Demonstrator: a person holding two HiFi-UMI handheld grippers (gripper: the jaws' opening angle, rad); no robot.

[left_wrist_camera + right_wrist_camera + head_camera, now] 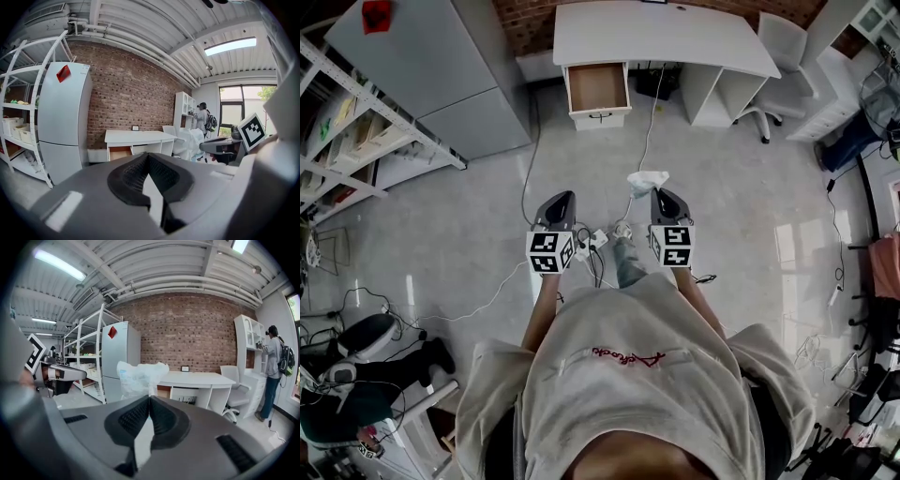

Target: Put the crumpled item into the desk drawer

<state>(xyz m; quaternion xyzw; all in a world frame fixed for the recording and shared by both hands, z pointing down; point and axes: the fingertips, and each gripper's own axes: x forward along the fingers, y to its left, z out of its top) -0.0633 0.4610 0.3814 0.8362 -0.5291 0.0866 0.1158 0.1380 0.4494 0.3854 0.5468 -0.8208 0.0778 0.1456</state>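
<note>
A crumpled white item (647, 181) (138, 377) sticks out of my right gripper (659, 193) (149, 398), whose jaws are shut on its lower edge. My left gripper (561, 197) (147, 157) is level with it on the left, shut with nothing in it. Both are held over the floor in front of the person. Farther ahead stands the white desk (661, 33) (197, 378) (136, 137). Its left drawer (598, 87) (119, 152) is pulled out, showing a bare wooden bottom.
A grey fridge (441, 66) and metal shelving (347, 131) stand to the left. A white chair (773, 56) sits right of the desk. Cables and a power strip (598, 239) lie on the floor near the person's feet. Another person (272, 371) stands at a white cabinet far right.
</note>
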